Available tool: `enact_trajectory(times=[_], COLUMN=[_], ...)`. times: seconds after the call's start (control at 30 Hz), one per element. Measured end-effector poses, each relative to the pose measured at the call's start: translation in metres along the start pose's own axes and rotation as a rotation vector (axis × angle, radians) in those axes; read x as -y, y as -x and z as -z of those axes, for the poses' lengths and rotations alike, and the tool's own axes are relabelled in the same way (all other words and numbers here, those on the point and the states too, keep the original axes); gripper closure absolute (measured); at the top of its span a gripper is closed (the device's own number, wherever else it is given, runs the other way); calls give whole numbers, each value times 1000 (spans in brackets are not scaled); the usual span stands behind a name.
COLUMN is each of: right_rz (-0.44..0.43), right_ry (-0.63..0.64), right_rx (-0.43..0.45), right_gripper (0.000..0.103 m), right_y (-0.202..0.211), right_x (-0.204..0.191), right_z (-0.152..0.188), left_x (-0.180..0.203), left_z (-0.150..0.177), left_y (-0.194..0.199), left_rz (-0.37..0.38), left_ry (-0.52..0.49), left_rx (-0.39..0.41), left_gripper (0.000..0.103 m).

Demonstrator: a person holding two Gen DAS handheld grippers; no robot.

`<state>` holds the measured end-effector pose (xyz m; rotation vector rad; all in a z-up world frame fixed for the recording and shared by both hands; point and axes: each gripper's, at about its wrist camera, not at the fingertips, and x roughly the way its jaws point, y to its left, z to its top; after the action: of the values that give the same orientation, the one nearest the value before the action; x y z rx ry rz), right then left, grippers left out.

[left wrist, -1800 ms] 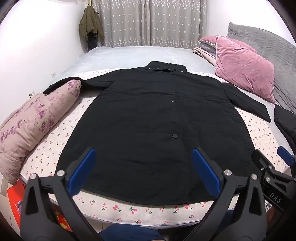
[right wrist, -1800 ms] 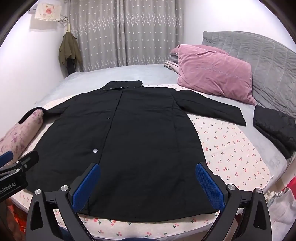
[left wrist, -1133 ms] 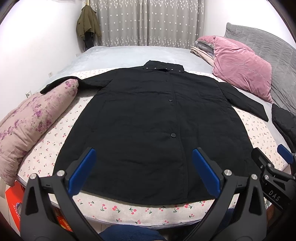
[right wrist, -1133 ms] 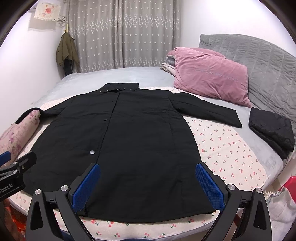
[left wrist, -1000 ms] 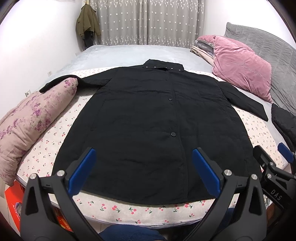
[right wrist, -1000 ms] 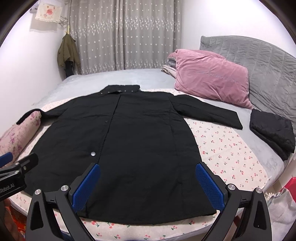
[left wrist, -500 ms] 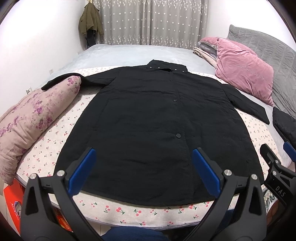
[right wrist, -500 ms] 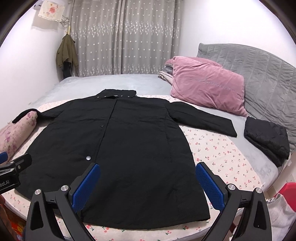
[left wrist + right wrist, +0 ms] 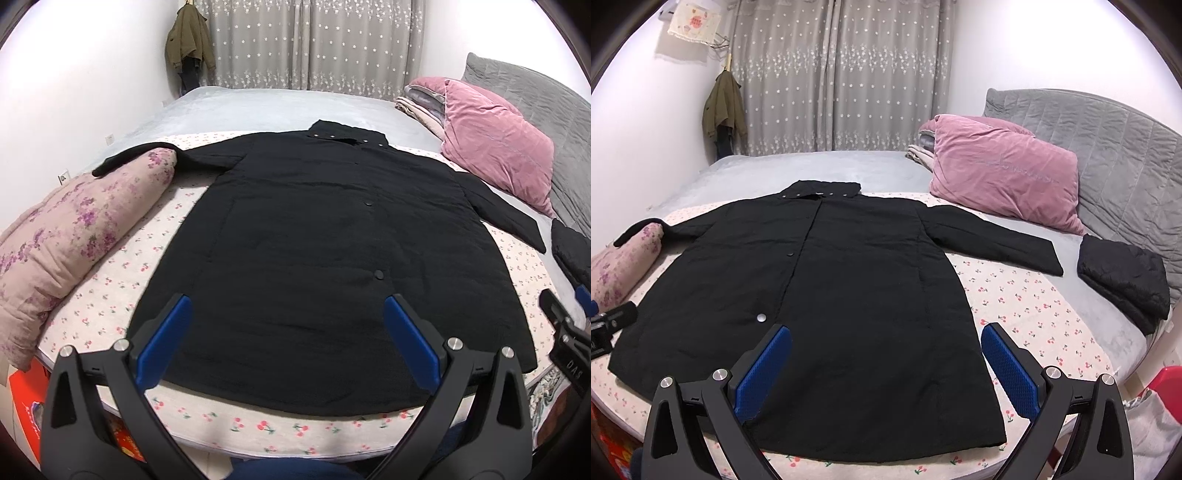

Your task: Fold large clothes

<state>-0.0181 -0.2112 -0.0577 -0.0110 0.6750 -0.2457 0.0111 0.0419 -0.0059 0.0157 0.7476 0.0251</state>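
Observation:
A long black coat (image 9: 325,251) lies spread flat, front up, on the cherry-print sheet (image 9: 122,280) of the bed, collar far, hem near; it also shows in the right wrist view (image 9: 842,302). Its left sleeve drapes over a floral pillow roll (image 9: 70,225); its right sleeve (image 9: 997,240) lies stretched out to the right. My left gripper (image 9: 284,339) is open and empty above the hem. My right gripper (image 9: 886,369) is open and empty above the hem's right part. The right gripper's edge shows in the left wrist view (image 9: 565,339).
A pink velvet pillow (image 9: 1004,177) and a grey headboard (image 9: 1115,147) are on the right. A folded black quilted garment (image 9: 1123,277) lies at the right bed edge. An olive jacket (image 9: 724,110) hangs by the curtains. Red items (image 9: 22,410) sit below the bed's near-left corner.
Both grippers have drifted and risen slightly, the right one shifting rightward. The coat has not moved. Both stay open.

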Motion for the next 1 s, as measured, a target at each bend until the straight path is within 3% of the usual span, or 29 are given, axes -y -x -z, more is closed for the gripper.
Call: enact_trajectory(times=[0.17, 0.3, 0.4, 0.5, 0.57, 0.63, 0.7, 0.77, 0.8, 1.0], right_rz=[40, -24, -25, -61, -136, -203, -204, -206, -218, -196], right_ry=[3, -81, -120, -177, -240, -273, -264, -238, -248, -218], right_rx=[25, -97, -175, -261, -316, -349, -342, -338, -352, -305], right_gripper=[0, 0, 2, 15, 40, 59, 65, 89, 90, 97], right_y=[-13, -50, -72, -92, -106, -116, -122, -126, -129, -101], right_x=[37, 88, 117, 138, 144, 142, 133, 127, 128, 144], right_z=[7, 28, 51, 76, 88, 92, 92, 90, 89, 61], left_x=[-55, -110, -137, -156, -160, -157, -151, -143, -139, -133], left_z=[0, 11, 25, 34, 42, 51, 58, 61, 61, 57], left_y=[-15, -44, -71, -94, -109, -121, -127, -127, -123, -105], left_rz=[-56, -111, -149, -162, -103, -53, -26, -29, -32, 6], left_ry=[52, 136, 146, 164, 180, 207, 214, 203, 199, 237], left_rx=[-17, -77, -145, -199, -249, -286, -286, -285, -273, -237], left_gripper=[0, 4, 8, 22, 29, 45, 49, 64, 89, 96])
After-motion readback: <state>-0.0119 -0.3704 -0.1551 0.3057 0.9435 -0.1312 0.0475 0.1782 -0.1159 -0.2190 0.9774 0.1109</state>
